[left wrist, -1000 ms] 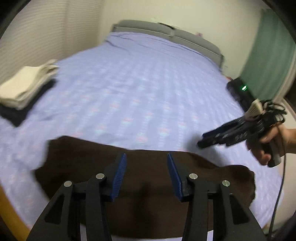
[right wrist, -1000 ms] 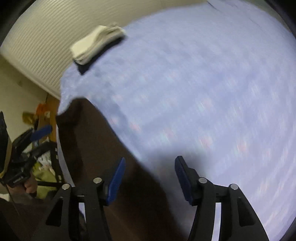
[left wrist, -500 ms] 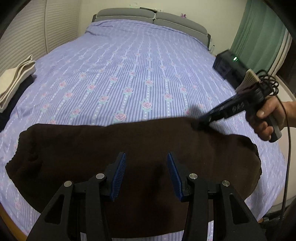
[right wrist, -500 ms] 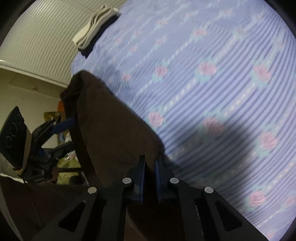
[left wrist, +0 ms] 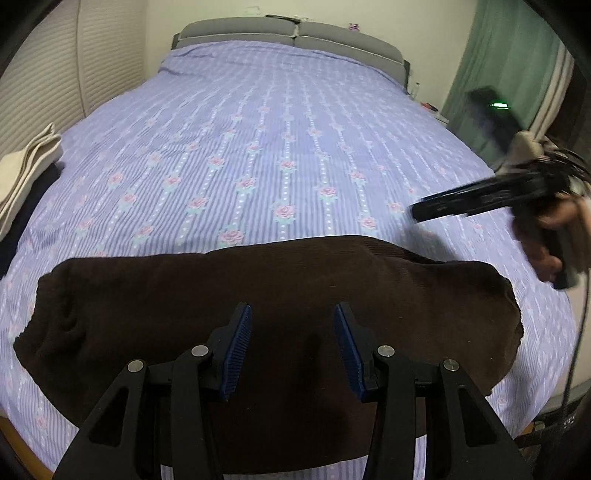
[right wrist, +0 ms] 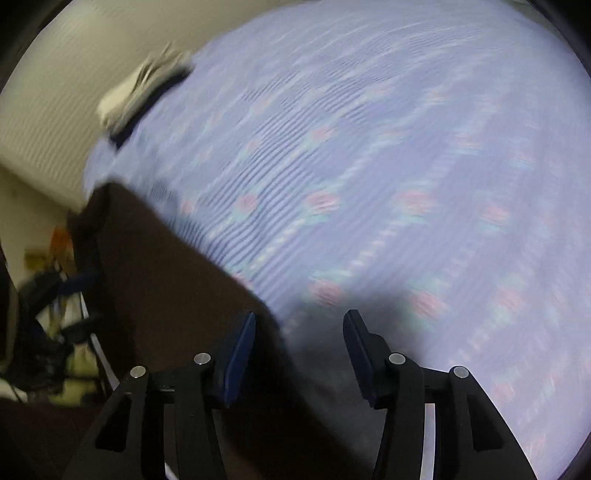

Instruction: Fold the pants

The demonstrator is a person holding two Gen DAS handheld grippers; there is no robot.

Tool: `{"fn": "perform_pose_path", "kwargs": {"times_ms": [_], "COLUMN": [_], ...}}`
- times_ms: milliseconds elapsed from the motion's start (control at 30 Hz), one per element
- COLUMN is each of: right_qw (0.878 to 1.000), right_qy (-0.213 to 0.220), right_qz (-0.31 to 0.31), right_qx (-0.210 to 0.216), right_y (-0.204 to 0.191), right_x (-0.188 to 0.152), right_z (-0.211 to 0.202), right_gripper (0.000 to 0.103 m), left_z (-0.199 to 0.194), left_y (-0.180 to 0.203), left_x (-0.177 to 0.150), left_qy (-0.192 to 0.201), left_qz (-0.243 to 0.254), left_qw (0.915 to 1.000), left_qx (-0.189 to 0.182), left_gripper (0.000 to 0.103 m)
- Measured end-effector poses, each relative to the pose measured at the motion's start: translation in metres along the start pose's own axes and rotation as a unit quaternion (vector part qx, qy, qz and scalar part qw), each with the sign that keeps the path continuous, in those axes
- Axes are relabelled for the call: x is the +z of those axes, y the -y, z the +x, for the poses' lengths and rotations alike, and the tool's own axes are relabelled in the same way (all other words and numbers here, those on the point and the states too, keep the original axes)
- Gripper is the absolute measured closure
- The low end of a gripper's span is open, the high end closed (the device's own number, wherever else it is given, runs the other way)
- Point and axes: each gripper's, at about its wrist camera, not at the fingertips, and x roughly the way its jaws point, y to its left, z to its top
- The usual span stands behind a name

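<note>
The dark brown pants (left wrist: 273, 295) lie folded into a wide band across the near edge of the bed. My left gripper (left wrist: 292, 347) is open and empty, held just above the middle of the pants. My right gripper (right wrist: 299, 350) is open and empty, above the pants' right end (right wrist: 166, 288) where it meets the bedspread. It also shows in the left wrist view (left wrist: 421, 210), raised off the bed to the right of the pants. The right wrist view is blurred by motion.
The bed (left wrist: 288, 140) has a lilac striped bedspread with roses and a grey headboard (left wrist: 295, 33). A stack of folded cream and dark clothes (left wrist: 22, 173) sits at the bed's left edge. A green curtain (left wrist: 509, 62) hangs at the right.
My right gripper was shut on the pants' far edge half a second ago. It has let go, opened and lifted away to the right. The pants lie still; my left gripper stays open above them.
</note>
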Motion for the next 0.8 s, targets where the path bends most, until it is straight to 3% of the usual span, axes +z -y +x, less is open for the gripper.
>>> {"fn": "perform_pose_path", "kwargs": {"times_ms": [100,233,400,500,567,700,733,800], "right_qw": [0.996,0.980,0.942,0.909,0.877,0.826,0.819,0.816], "right_qy": [0.051,0.099,0.143,0.155,0.171,0.196,0.202,0.201], "right_qz": [0.057,0.138,0.273,0.376,0.446,0.528,0.537,0.540], "right_qx": [-0.040,-0.099,-0.131,-0.093,-0.051,0.013,0.027,0.046], "right_y": [0.003,-0.005,-0.026,-0.030,-0.033,-0.046,-0.051,-0.059], "right_x": [-0.042,-0.109,-0.198,-0.240,-0.264,-0.290,-0.292,-0.289], "right_z": [-0.044,-0.091,-0.106,-0.088,-0.071,-0.042,-0.035,-0.025], "right_gripper": [0.052,0.052,0.052,0.052,0.052,0.052,0.052,0.052], "left_z": [-0.003,-0.008,-0.011,-0.013,-0.018,-0.030,-0.033,-0.040], "left_y": [0.012,0.032,0.050,0.054,0.051,0.045,0.043,0.039], "left_x": [0.002,0.000,-0.014,-0.024,-0.031,-0.040,-0.042,-0.045], "left_qy": [0.003,0.003,-0.013,-0.024,-0.027,-0.029,-0.028,-0.025], "left_qz": [0.016,0.050,0.098,0.120,0.128,0.129,0.128,0.126], "left_qw": [0.9998,0.9982,0.9938,0.9913,0.9903,0.9906,0.9908,0.9915], "left_qx": [-0.014,-0.035,-0.051,-0.050,-0.046,-0.033,-0.030,-0.023], "left_gripper": [0.057,0.057,0.056,0.056,0.056,0.056,0.056,0.056]}}
